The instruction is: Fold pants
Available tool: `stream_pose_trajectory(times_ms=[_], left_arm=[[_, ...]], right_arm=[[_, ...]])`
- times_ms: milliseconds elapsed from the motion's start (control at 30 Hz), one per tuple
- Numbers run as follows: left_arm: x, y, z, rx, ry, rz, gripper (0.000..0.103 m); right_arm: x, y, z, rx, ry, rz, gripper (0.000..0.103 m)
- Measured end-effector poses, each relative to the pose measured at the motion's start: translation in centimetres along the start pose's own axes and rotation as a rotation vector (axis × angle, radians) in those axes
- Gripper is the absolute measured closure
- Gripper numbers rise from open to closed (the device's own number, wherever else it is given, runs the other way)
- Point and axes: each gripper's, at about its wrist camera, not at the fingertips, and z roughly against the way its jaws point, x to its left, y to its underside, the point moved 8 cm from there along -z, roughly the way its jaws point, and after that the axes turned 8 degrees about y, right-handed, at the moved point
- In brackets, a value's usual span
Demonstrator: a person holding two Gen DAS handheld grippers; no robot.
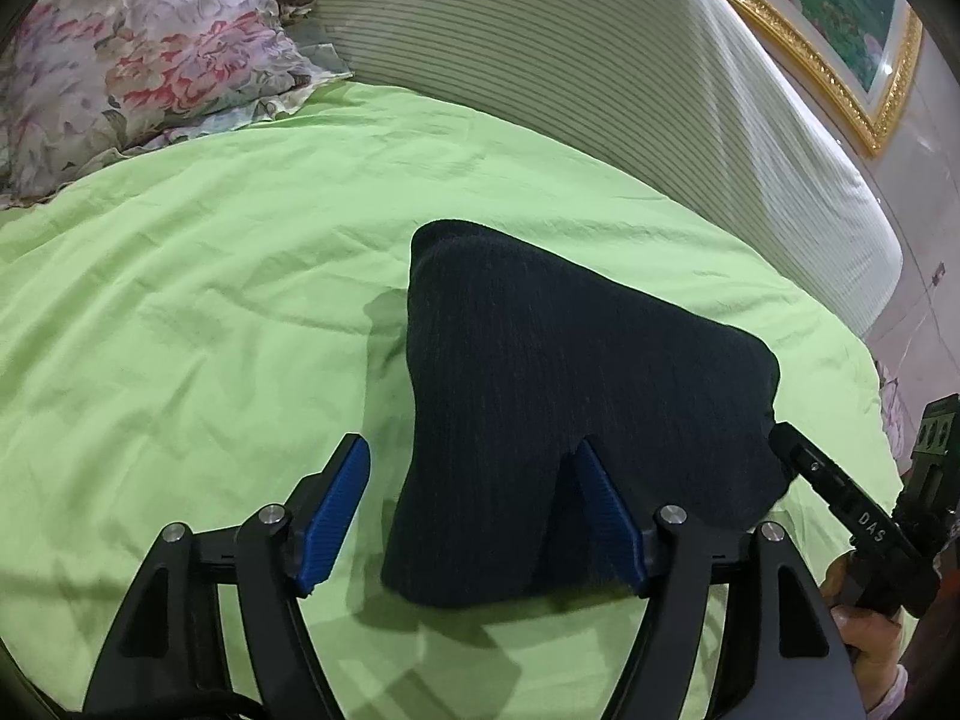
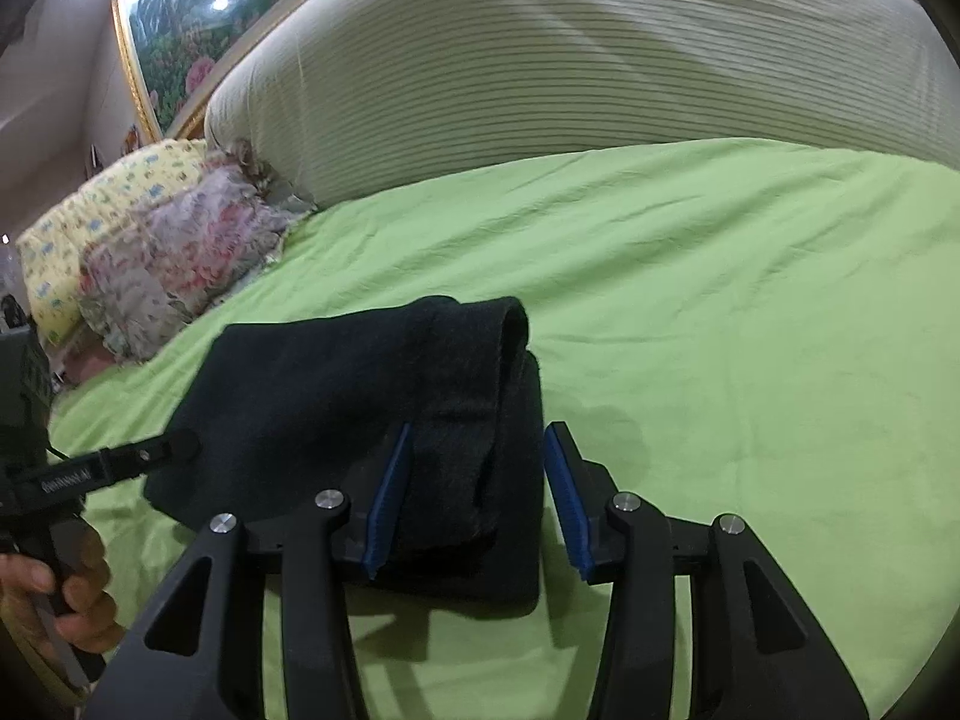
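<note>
On green sheet (image 1: 180, 312), folded pants (image 1: 540, 390).

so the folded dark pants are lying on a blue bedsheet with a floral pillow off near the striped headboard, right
Not quite: the bedsheet is light green, not blue, as the left wrist view shows plainly. The rest holds: the folded dark pants lie on it, and a floral pillow sits off near the striped headboard.
</note>
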Motion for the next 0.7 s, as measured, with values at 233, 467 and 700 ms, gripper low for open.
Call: stream_pose_trajectory(times_ms=[233, 467, 700], left_arm=[[-0.9, 1.9, 2.5, -0.038, -0.038, -0.055, 0.022], [-1.9, 4.2, 3.4, -0.039, -0.064, -0.101, 0.021], [-2.1, 5.3, 3.8, -0.072, -0.118, -0.113, 0.015]], right_arm=[[1.8, 1.7, 3.0, -0.047, -0.031, 0.065, 0.039], [2.8, 3.4, 4.7, -0.079, -0.024, 0.123, 0.026], [3.2, 4.2, 5.3, -0.094, 0.016, 0.145, 0.016]])
